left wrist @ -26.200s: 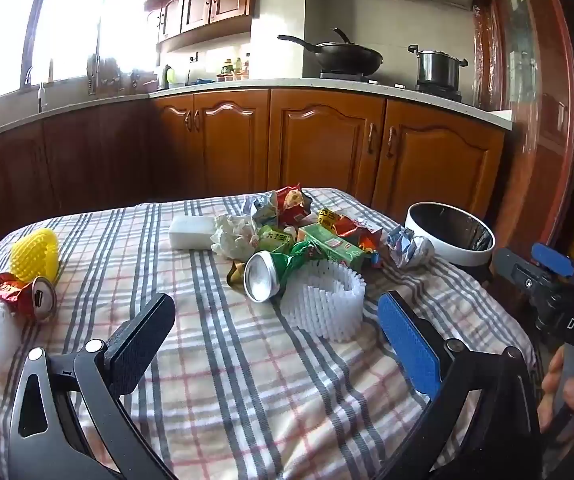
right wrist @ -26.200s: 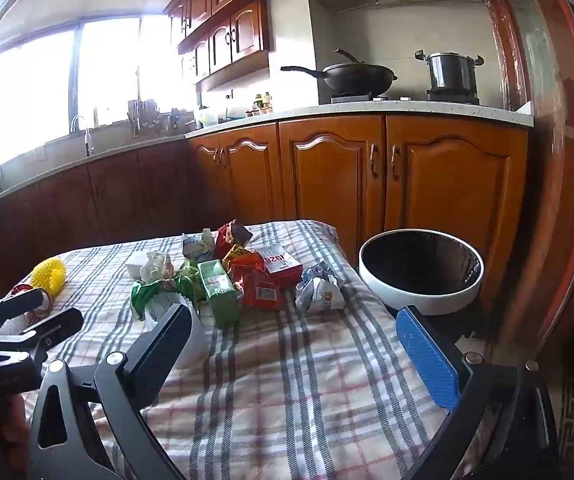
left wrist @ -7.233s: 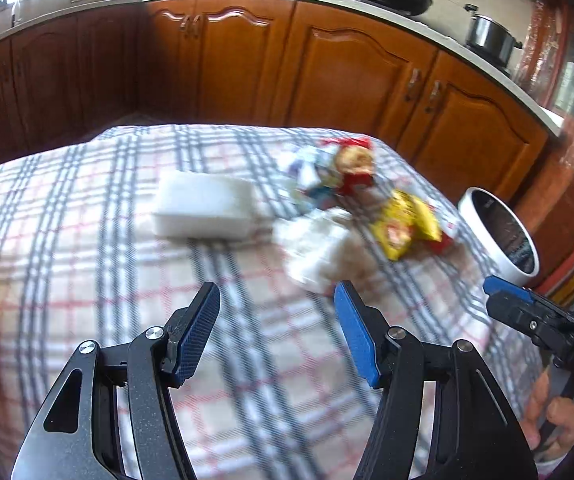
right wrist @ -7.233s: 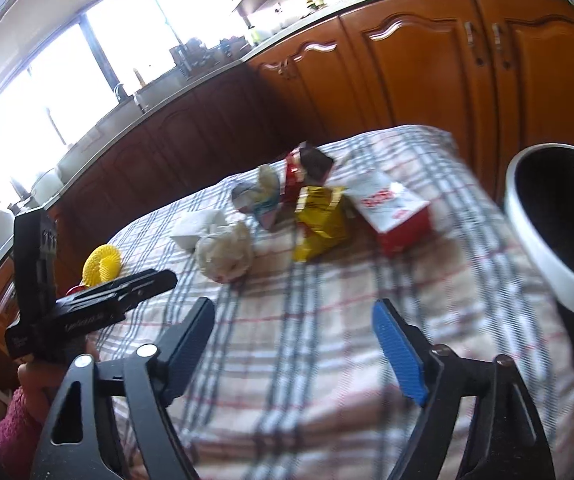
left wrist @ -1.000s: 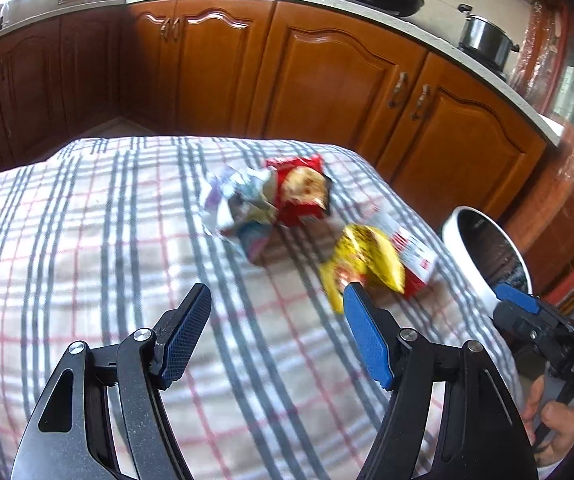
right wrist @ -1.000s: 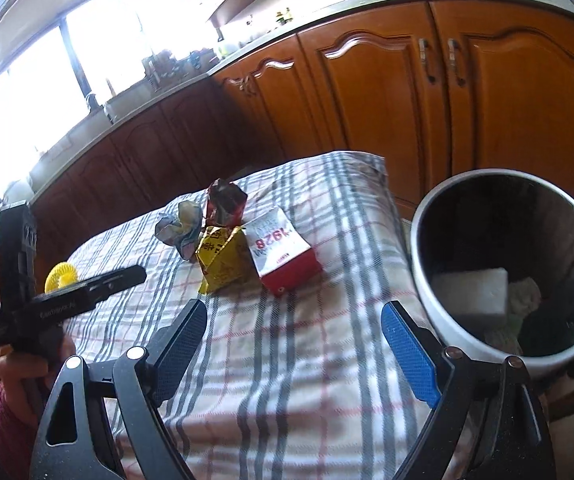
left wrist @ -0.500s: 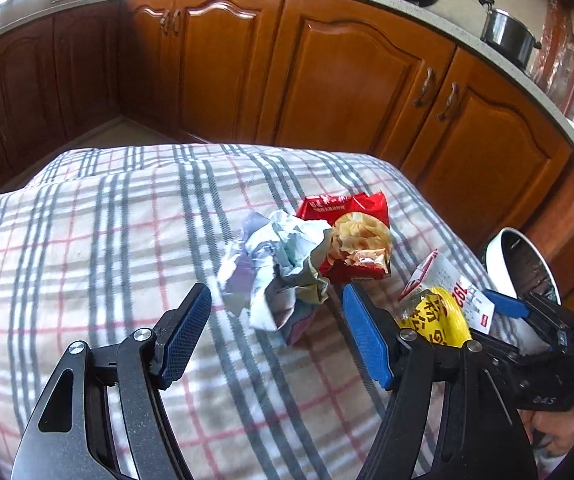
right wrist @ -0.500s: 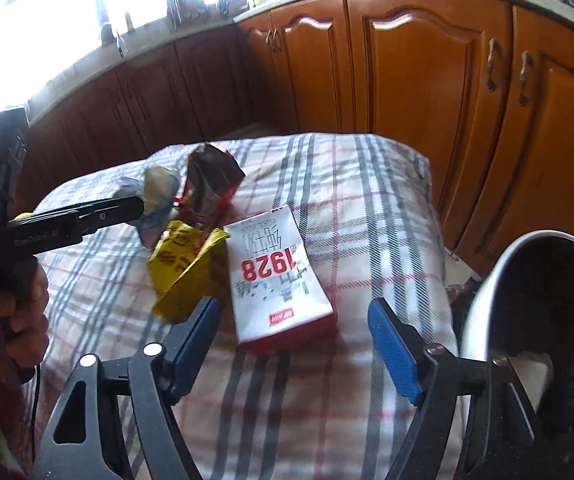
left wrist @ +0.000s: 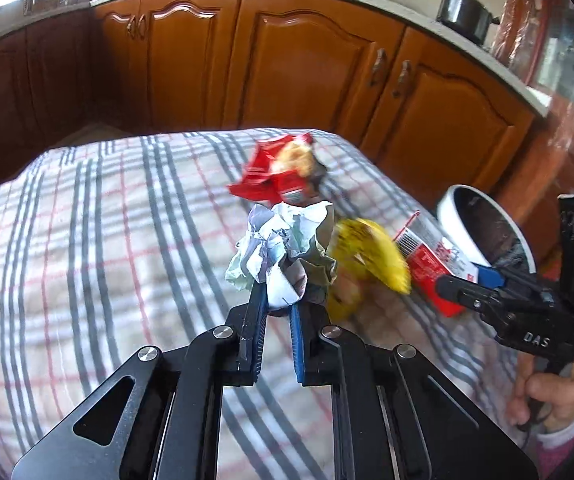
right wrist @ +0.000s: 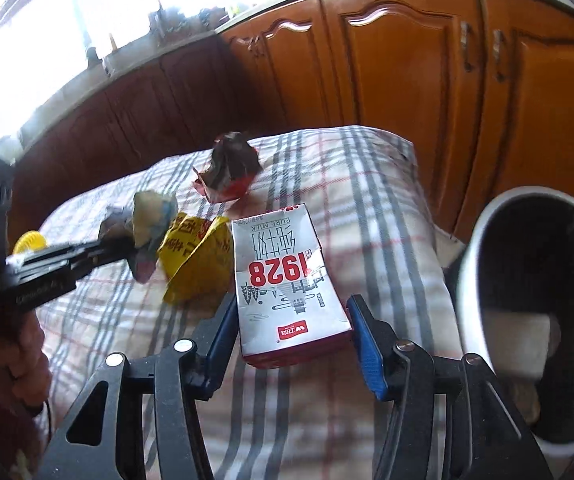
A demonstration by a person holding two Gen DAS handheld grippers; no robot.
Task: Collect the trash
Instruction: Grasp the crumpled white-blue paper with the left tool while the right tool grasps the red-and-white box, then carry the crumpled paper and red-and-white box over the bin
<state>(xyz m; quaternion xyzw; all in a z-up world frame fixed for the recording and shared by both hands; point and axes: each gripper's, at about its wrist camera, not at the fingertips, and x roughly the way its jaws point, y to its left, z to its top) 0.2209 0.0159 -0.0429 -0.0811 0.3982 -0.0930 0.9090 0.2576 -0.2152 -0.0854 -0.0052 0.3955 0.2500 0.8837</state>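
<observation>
My left gripper (left wrist: 277,304) is shut on a crumpled white wrapper (left wrist: 283,244) and holds it just above the checked tablecloth (left wrist: 107,240); it also shows in the right wrist view (right wrist: 147,220). My right gripper (right wrist: 291,316) has its jaws on both sides of the white and red "1928" milk carton (right wrist: 283,276), pressed to its sides. A yellow snack bag (right wrist: 197,252) lies to the left of the carton. A red snack bag (left wrist: 279,172) lies further back. The white trash bin (right wrist: 535,308) stands to the right of the table.
Wooden kitchen cabinets (left wrist: 287,72) run behind the table. A yellow object (right wrist: 29,242) lies at the far left of the table. The bin holds a white block (right wrist: 519,340) and other trash. A pot (left wrist: 463,10) stands on the counter.
My left gripper has shut on the crumpled wrapper and lifted it. My right gripper has moved onto the milk carton and closed against its sides.
</observation>
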